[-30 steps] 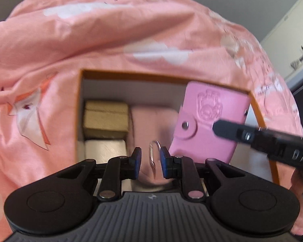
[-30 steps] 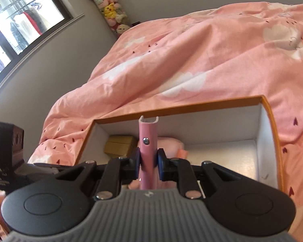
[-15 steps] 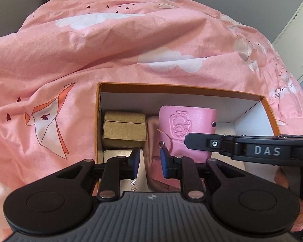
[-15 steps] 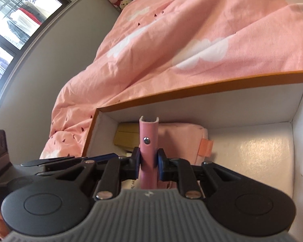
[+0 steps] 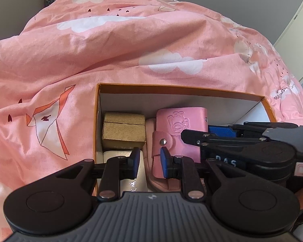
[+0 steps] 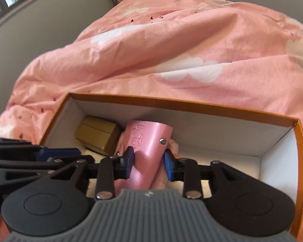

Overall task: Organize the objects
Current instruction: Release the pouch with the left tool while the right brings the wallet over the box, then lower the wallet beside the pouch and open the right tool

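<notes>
My right tongs [image 6: 147, 163] are down inside the orange-rimmed box [image 6: 192, 105], which sits on the bed w/ the pink cloud-print duvet [image 6: 171, 46] bunched up behind its far edge. Jaws are opening right now, w/ the pink snap wallet [image 6: 146, 147] between them; left pad looks to touch it, right pad seems just clear, so grip is letting go. Wallet stands tilted, leaning toward the box's far wall, resting on a pale pink pouch [image 5: 150, 133] underneath. In the box's far left corner is a gold carton [image 5: 124, 129], just beside the wallet; nearer me along the left wall lies a cream-coloured case [image 5: 140, 173]. My left tongs [image 5: 147, 163] hang over the box's near left part, jaws narrow, nothing between them; wallet's snap flap [image 5: 162, 141] sits just beyond the tips. Right part of the box floor shows bare white.
</notes>
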A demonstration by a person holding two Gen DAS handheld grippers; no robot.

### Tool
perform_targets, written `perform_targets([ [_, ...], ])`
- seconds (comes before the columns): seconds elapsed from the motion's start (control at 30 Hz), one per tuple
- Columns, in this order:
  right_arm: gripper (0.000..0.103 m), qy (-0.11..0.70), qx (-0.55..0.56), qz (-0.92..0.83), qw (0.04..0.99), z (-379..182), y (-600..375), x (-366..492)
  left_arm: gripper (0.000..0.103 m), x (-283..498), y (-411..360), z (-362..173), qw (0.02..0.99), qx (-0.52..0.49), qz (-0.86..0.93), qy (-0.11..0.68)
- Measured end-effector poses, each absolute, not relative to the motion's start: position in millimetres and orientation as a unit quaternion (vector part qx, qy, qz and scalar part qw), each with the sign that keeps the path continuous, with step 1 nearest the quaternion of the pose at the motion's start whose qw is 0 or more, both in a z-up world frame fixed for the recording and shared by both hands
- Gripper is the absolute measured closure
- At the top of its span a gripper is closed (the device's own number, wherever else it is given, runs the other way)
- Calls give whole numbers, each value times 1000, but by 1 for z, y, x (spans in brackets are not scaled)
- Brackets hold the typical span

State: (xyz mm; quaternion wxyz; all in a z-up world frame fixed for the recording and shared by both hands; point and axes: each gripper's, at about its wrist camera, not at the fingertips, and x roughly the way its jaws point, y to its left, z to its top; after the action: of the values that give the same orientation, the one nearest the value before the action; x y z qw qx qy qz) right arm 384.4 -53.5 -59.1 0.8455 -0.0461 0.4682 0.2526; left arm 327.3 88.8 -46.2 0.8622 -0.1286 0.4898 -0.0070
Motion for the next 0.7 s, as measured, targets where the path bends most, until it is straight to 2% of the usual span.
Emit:
perform_targets([
  [0.2,55,458,-101,234,852,-67,-45,381,79,327,86,-45,862,-118,-6,493],
  [0.3,56,449,-121,227,856,-67,-46,378,79,325,86,-45,864,-116,-4,491],
  [0.67,54,490,-19,249,835,-70,-68,386,79,315,87,-45,866,-108,7,488],
  [0.7,57,488,-18,250,836,-71,-68,386,79,314,87,-45,867,-105,6,487],
])
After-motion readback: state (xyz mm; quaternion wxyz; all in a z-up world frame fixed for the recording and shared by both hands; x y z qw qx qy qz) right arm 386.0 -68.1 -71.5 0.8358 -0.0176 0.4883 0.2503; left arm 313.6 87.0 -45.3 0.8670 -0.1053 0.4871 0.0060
